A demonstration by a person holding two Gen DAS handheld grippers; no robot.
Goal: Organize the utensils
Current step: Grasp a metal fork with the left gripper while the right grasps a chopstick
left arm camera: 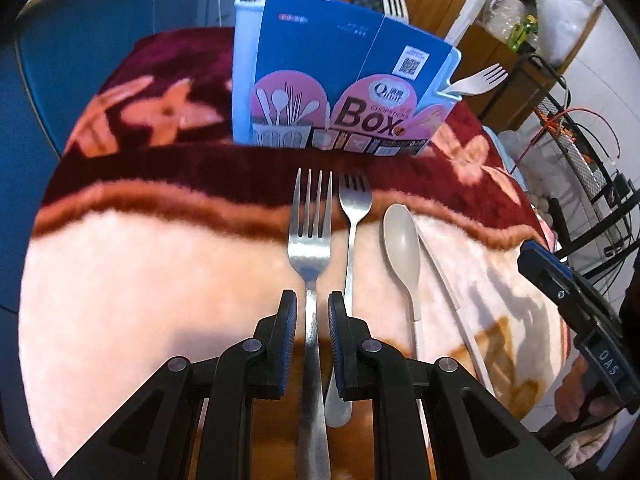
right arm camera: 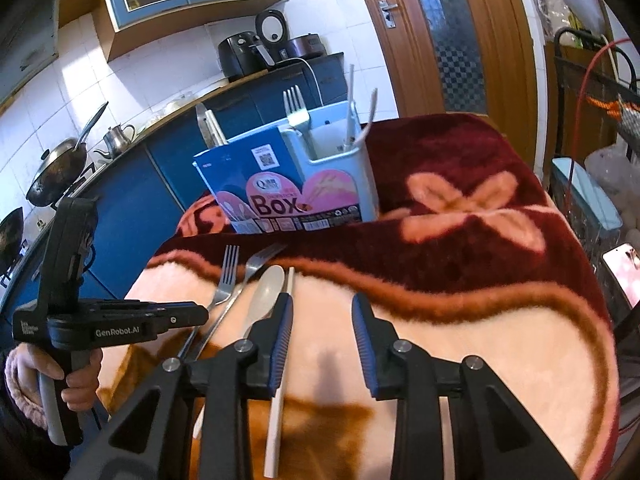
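A large steel fork (left arm camera: pixel 310 236) lies on the blanket, its handle running between the fingers of my left gripper (left arm camera: pixel 312 312), which is open around it with small gaps on both sides. A smaller steel fork (left arm camera: pixel 352 216), a beige spoon (left arm camera: pixel 402 248) and a white chopstick (left arm camera: pixel 452 292) lie to its right. The light blue utensil box (left arm camera: pixel 344 80) stands behind them and holds a fork and beige utensils. My right gripper (right arm camera: pixel 321 320) is open and empty above the blanket; the chopstick (right arm camera: pixel 280 380) lies by its left finger, beside the spoon (right arm camera: pixel 266 292) and forks (right arm camera: pixel 228 276).
A thick red, pink and brown blanket (right arm camera: pixel 460 280) covers the table. Blue kitchen cabinets (right arm camera: pixel 132 200) with pots stand to the left, a wooden door (right arm camera: pixel 452 40) behind, and a wire rack with cables (left arm camera: pixel 580 152) to the right.
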